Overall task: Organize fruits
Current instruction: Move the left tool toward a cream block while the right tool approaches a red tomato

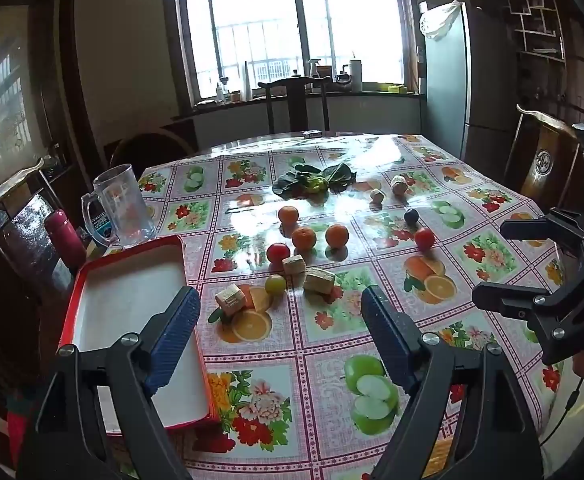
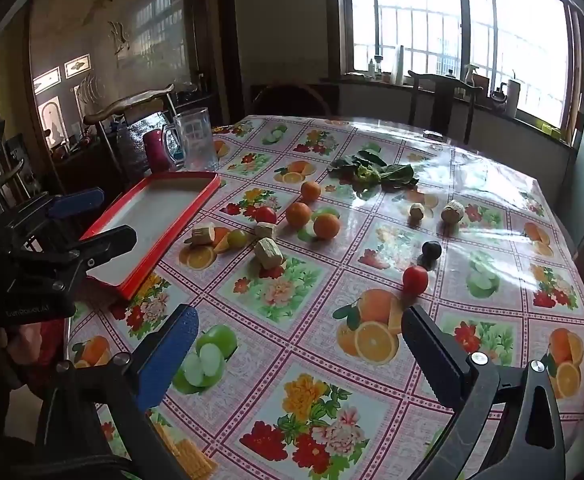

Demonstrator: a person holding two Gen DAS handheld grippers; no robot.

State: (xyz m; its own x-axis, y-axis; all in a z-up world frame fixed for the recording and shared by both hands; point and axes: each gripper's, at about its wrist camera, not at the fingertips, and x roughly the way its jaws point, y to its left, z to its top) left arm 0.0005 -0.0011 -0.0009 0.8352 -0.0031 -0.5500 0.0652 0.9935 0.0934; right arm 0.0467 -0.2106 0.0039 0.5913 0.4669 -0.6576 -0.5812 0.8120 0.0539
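Three round orange tangerines (image 1: 303, 238) on surface right of shallow red-rimmed white tray (image 1: 132, 304), well apart; likely light, firm, rollable, pinch across middle; left gripper (image 1: 280, 316), right gripper (image 2: 298, 334) both spread, empty

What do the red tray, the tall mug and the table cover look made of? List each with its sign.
Red tray: likely plastic, with a matte white inside and a glossy red rim.
Tall mug: clear plastic or glass; it is see-through, and the look leaves open which.
Table cover: probably vinyl or oilcloth, with a printed fruit pattern and strong window glare on a smooth surface.
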